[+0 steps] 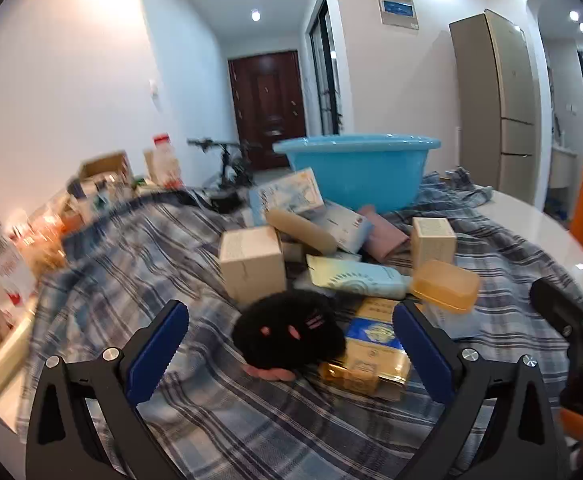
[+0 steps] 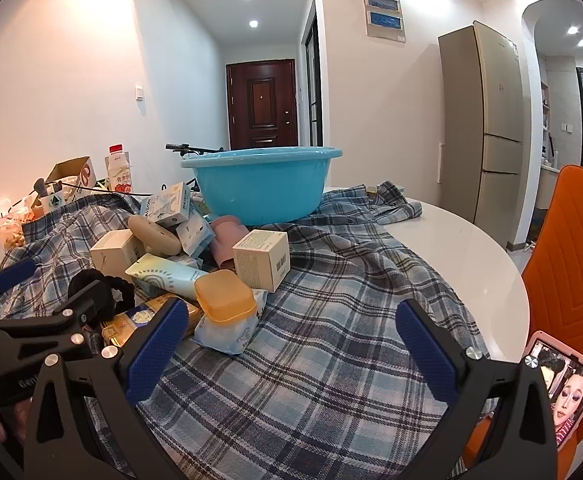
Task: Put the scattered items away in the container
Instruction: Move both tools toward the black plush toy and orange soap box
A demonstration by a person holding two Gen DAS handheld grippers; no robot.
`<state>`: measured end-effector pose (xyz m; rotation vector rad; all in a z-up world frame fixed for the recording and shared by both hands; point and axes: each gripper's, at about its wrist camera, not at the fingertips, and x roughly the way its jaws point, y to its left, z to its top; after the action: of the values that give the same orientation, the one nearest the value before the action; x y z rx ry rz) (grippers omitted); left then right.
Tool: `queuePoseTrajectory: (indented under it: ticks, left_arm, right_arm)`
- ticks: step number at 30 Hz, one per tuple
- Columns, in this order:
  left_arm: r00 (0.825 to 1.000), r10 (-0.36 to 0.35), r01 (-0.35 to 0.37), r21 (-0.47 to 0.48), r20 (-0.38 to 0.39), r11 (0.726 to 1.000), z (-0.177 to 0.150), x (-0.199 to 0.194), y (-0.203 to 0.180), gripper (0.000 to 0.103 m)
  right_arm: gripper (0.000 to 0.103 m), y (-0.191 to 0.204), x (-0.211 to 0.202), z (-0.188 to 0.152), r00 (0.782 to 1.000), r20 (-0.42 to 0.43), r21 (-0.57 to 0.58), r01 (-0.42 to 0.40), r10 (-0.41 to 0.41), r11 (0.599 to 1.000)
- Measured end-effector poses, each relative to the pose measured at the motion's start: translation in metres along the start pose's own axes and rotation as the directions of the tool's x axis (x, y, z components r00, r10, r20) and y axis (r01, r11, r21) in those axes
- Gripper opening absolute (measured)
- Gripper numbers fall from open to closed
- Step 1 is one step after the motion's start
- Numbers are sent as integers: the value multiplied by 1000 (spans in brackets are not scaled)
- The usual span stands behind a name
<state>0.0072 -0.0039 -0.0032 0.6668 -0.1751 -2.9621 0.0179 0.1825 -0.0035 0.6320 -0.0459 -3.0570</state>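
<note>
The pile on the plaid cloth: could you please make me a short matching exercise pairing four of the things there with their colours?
Things:
1. basin
2. plush toy
3. lidded tub
4. chair

Colours:
A. black
B. orange
C. light blue
D. translucent yellow-orange

Pairs: 1-C, 2-A, 3-D, 4-B

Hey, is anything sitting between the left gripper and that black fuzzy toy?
Nothing visible blocks it. The left gripper is open, and the black fuzzy toy lies on the plaid cloth just ahead, between its fingers. The gold packet and cream box crowd its right and far sides only.
</note>
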Motion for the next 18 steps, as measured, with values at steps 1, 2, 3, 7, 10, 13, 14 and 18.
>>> queuePoseTrajectory:
  ticks: [1, 2, 3, 7, 10, 13, 14, 18]
  left_arm:
    - [1000, 4, -4, 20, 1, 1000, 0, 0, -2, 103]
    - [1000, -2, 2, 36, -6, 999, 0, 0, -4, 103]
    - [1000, -15, 15, 41, -15, 999, 0, 1, -5, 103]
    - [997, -61, 62, 22, -44, 998, 0, 4, -4, 103]
    - [994, -93, 94, 1, -64, 996, -1, 6, -2, 103]
    - [992, -102, 102, -6, -72, 995, -2, 8, 0, 103]
    - [992, -101, 101, -4, -74, 995, -3, 8, 0, 103]
    - [991, -101, 102, 0, -82, 995, -4, 10, 2, 103]
  right_arm:
    - [103, 0, 0, 0, 1000, -1, 0, -1, 1, 1000]
    - [103, 0, 0, 0, 1000, -1, -1, -1, 1, 1000]
    - [103, 0, 1, 0, 1000, -2, -2, -1, 1, 1000]
    - [103, 2, 2, -1, 1000, -5, -8, -5, 5, 1000]
    - [103, 3, 2, -1, 1000, -2, -11, -15, 15, 1000]
    - [103, 6, 2, -2, 1000, -2, -18, -27, 27, 999]
    - [103, 7, 2, -2, 999, -3, -21, -32, 32, 999]
    - [103, 11, 3, -3, 999, -5, -29, -53, 53, 998]
